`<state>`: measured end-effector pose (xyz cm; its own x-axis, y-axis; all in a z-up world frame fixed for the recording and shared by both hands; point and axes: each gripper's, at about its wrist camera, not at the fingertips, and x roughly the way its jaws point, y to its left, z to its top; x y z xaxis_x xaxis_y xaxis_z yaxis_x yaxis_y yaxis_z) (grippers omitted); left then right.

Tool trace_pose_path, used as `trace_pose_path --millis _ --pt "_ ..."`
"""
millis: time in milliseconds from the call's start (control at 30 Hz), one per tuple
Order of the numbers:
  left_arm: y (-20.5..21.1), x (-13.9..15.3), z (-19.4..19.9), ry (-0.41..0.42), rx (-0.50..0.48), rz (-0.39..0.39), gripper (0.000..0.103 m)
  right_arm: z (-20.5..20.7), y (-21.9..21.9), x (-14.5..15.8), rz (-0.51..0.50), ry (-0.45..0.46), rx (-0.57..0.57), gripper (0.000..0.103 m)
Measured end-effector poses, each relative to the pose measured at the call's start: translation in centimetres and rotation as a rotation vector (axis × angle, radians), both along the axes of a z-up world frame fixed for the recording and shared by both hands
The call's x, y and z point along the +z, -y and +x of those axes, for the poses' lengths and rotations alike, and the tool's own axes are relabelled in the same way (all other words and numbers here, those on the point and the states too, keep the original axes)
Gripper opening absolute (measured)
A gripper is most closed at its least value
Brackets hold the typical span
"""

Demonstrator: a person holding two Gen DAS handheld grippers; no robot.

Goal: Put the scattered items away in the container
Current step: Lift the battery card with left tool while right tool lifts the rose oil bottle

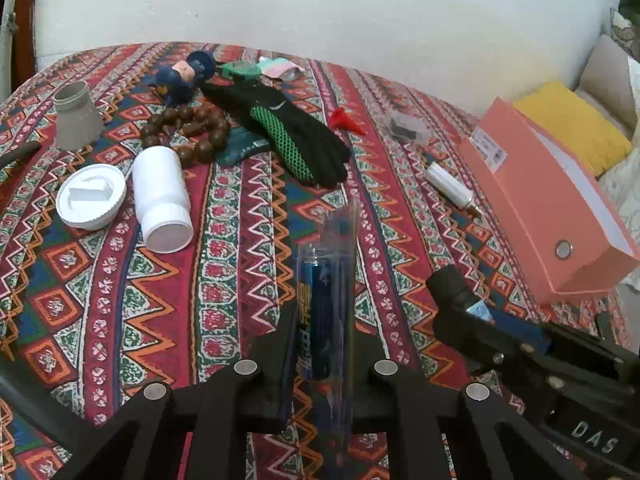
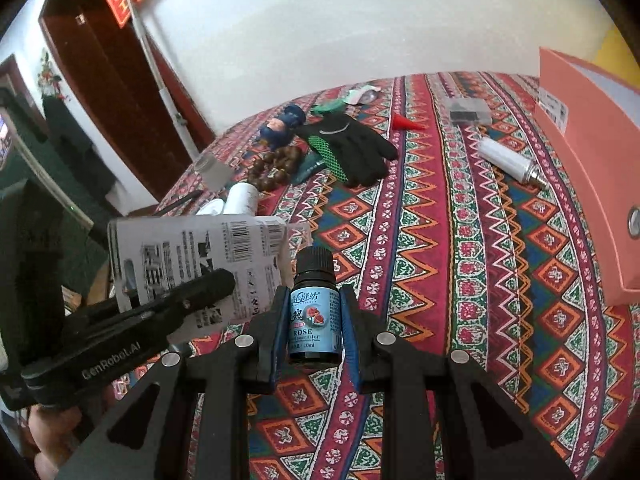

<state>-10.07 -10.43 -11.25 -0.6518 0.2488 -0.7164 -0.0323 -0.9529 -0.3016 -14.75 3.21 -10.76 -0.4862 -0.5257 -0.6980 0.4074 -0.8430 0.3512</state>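
Nearest to us, the left gripper (image 1: 320, 344) is clamped on a clear plastic pack of blue batteries (image 1: 316, 312), seen edge-on between its jaws; in the right wrist view the same pack (image 2: 200, 264) shows its printed back with barcodes. Our right gripper (image 2: 314, 320) has its jaws closed around a small dark bottle (image 2: 315, 312) with a blue rose label and a black cap, held upright above the patterned cloth (image 2: 460, 280). In the left view that bottle (image 1: 456, 292) appears off to the right, near the close end of the box.

A little farther, on the left, a white jar (image 1: 160, 196) lies on its side with a white lid (image 1: 91, 196) just beside it. On the right, a white tube (image 1: 450, 186) lies near the long pink box (image 1: 540, 200), which sits open along the right edge of the cloth.

Farther still we see a black and green glove (image 1: 292, 136), brown beads (image 1: 188, 128) and a grey cup (image 1: 78, 116) standing mouth-down. A small red cone (image 1: 344, 118) and a clear packet (image 1: 408, 126) lie beyond the tube. At the far edge rests a blue figure (image 1: 180, 80).
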Motion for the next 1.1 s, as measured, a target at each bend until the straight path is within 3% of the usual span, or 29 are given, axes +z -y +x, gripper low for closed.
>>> trace_pose_path --millis 467,1100 --pt "0.3 1.6 1.1 -0.040 0.001 -0.010 0.012 0.5 0.1 0.8 -0.016 -0.017 0.010 0.026" --pt "-0.7 -3.6 -1.3 0.099 0.008 -0.053 0.013 0.5 0.0 0.9 -0.022 -0.014 0.021 0.026"
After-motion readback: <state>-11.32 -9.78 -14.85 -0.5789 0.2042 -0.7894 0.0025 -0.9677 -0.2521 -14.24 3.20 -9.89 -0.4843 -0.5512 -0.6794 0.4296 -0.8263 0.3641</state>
